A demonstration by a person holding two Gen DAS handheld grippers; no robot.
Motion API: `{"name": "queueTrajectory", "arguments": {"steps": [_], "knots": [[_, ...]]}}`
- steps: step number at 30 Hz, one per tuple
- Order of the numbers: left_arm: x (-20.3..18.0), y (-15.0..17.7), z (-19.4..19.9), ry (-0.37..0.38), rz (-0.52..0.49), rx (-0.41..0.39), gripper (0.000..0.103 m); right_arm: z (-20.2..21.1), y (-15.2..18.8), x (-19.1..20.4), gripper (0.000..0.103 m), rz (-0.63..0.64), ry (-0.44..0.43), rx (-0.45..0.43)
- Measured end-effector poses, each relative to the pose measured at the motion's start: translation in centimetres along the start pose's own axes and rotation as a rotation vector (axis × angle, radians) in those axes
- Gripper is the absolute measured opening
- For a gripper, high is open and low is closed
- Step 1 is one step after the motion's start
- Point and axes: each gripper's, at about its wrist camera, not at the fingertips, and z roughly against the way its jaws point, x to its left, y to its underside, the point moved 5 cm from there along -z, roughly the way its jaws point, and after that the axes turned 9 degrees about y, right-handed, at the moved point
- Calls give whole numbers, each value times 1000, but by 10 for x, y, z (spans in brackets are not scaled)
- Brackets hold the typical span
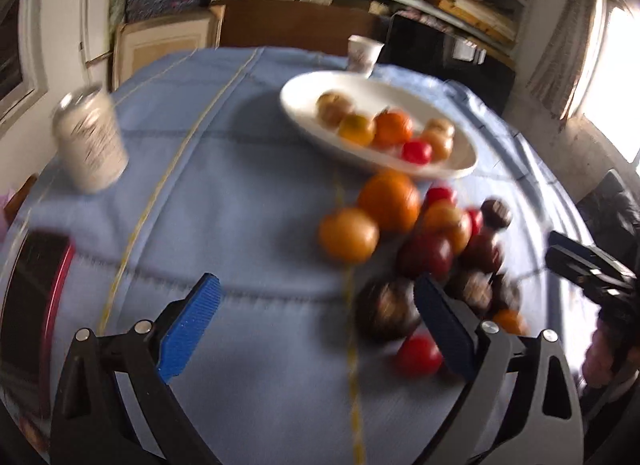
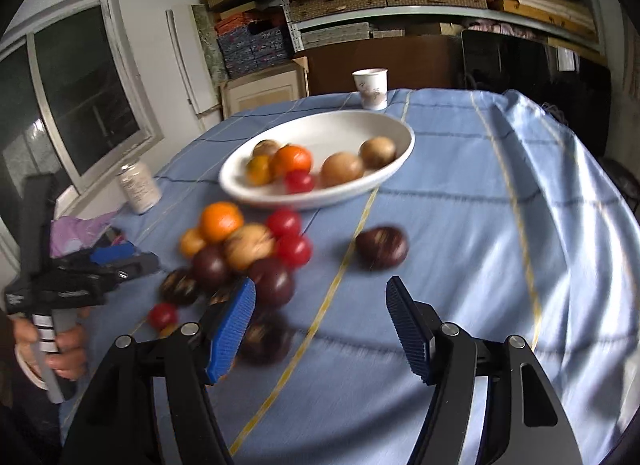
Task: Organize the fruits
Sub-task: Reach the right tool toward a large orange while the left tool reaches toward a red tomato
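from my left wrist view the left tongs (image 1: 316, 325) stand wide apart with nothing between the blue pads (image 1: 192, 327), only bare blue cloth (image 1: 240, 193) on the counter under them. the right pad sits in front of the loose heap of fruit (image 1: 420, 241): oranges, small red ones and dark purple ones, bunched together just this side of the white oval bowl (image 1: 304, 105). the picture is smeared, so i cannot tell each fruit's kind. the bowl already holds several pieces, among them an orange, a red one and some brownish ones. a white can (image 1: 90, 141) stands far left, a paper cup (image 1: 362, 53) behind the bowl, and a dark red-edged object (image 1: 36, 305) lies at the left edge.

from my right wrist view the right tongs (image 2: 320, 329) are partly spread and hold nothing; the left pad overlaps a dark fruit in the heap, and i cannot tell whether it touches. one dark purple fruit (image 2: 382, 247) lies alone, apart from the pile, right of the yellow stripe. a hand (image 2: 52, 349) grips the other tool's handle at the left edge.
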Motion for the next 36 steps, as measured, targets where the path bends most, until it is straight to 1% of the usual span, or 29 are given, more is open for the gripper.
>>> {"name": "queueTrajectory", "arguments": {"steps": [2,4,6,8,10,12,16,20,22,29,32,36], "knots": [[-1,8,7,17,-4,-3,95,6,10,7,69,-19,-41,24],[-5,15,17,63,-22,-12,96,11,19,13,69,-39,-77,45],[-11,23,18,82,-57,5,96,17,26,24,69,-35,-94,62],[-15,30,13,66,-89,43,96,19,32,35,69,-4,-87,81],[-17,32,12,66,-100,54,96,16,37,46,69,22,-82,116],[-18,33,12,73,-101,51,96,11,41,53,69,26,-97,147],[-16,31,13,85,-84,48,96,4,42,62,69,-11,-129,187],[-14,30,14,85,-74,45,96,-3,44,67,68,-34,-138,220],[-14,30,15,87,-75,41,96,-5,42,68,67,-50,-145,224],[-14,30,16,87,-70,39,96,-15,37,69,54,-96,-168,248],[-14,30,17,87,-70,37,96,-19,35,67,53,-127,-184,256],[-14,30,17,86,-74,39,96,-22,33,67,53,-133,-184,260]]}}
